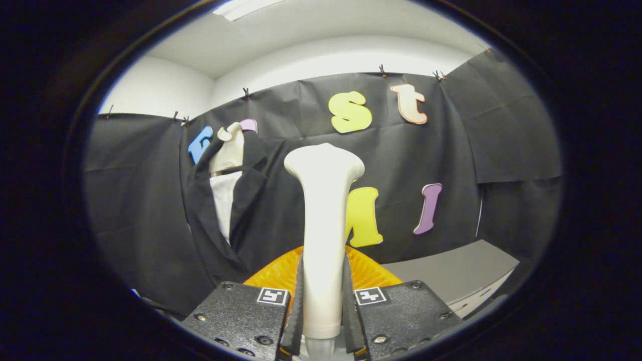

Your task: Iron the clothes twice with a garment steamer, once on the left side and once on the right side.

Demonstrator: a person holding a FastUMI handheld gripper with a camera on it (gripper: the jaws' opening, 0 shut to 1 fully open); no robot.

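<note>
My gripper (322, 306) is shut on the handle of a cream garment steamer (323, 215), which stands upright between the fingers with its wide head at the top. To the left of the steamer and farther off hangs a black jacket (256, 210) on a pale mannequin torso (229, 150), with a white shirt front (223, 198) showing between the lapels. The steamer head is apart from the jacket, to its right.
An orange ribbed object (368, 273) lies just beyond the fingers, behind the steamer's handle. A grey table (451, 273) stretches to the right below the black cloth wall. White walls rise above the cloth.
</note>
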